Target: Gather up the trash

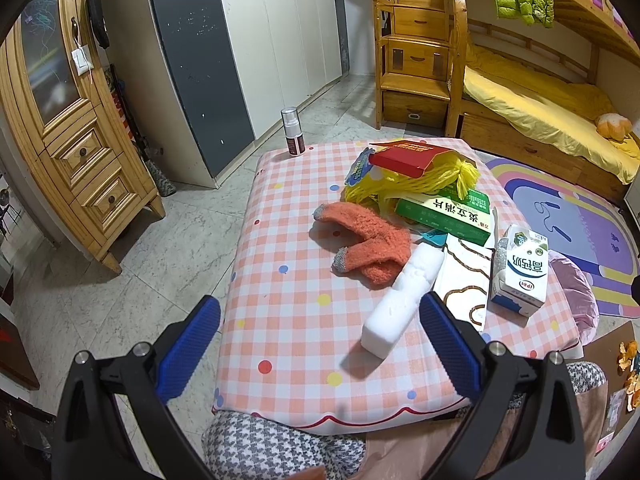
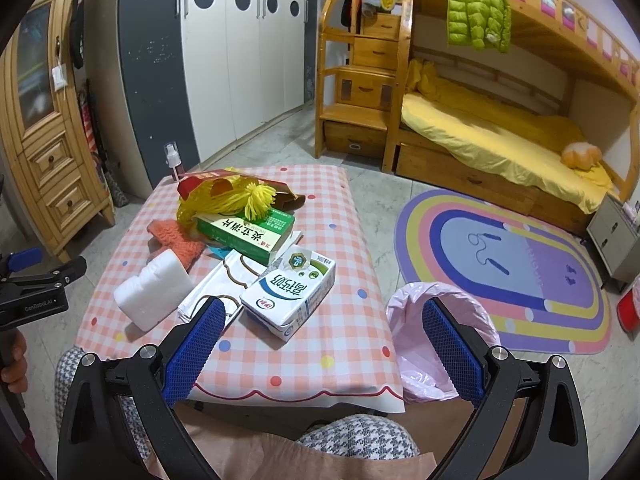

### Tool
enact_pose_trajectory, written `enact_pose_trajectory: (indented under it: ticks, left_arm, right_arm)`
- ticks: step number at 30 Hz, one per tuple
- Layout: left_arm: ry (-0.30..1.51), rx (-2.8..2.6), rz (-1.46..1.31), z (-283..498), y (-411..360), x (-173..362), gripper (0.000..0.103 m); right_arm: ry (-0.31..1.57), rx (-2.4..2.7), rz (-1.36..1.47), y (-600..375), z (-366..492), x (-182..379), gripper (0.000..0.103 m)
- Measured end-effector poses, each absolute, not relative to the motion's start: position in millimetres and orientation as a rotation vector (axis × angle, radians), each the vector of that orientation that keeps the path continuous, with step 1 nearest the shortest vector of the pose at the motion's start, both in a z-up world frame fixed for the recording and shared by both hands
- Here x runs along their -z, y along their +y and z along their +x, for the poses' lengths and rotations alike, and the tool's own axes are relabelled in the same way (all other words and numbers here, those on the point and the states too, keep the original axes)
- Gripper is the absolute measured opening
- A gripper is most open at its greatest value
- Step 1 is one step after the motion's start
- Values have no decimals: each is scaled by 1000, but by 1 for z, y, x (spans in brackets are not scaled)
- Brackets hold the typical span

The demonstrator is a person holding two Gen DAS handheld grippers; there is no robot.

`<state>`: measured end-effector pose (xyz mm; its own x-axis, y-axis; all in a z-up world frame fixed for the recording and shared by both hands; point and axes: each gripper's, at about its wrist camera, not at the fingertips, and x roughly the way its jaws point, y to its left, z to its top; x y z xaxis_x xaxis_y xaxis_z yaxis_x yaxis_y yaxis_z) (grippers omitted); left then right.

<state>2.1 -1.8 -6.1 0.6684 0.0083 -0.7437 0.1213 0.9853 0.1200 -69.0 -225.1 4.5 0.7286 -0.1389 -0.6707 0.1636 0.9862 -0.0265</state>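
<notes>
Your left gripper [image 1: 320, 344]: jaws spread wide, empty, above table [image 1: 288, 248] near edge; foam block [image 1: 400, 300] at 1 o'clock. Your right gripper [image 2: 324, 344]: released too, nothing held; milk carton [image 2: 290, 296] at 11 o'clock, pink bin bag [image 2: 432, 320] at 2 o'clock beside table. Green box [image 2: 248, 232], orange gloves [image 1: 368, 244] beyond.

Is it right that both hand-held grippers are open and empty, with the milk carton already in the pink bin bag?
Not quite. The milk carton lies on the checked table, not in the pink bin bag beside it, as the right wrist view shows. Both the left hand-held gripper and the right hand-held gripper are open and empty.
</notes>
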Motion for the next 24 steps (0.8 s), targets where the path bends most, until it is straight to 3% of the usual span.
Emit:
enact_pose_trajectory:
  ticks: [24]
  left_arm:
    - [839, 62, 166, 4, -1, 7, 97]
  right_arm:
    - [738, 169, 40, -227, -70, -2, 97]
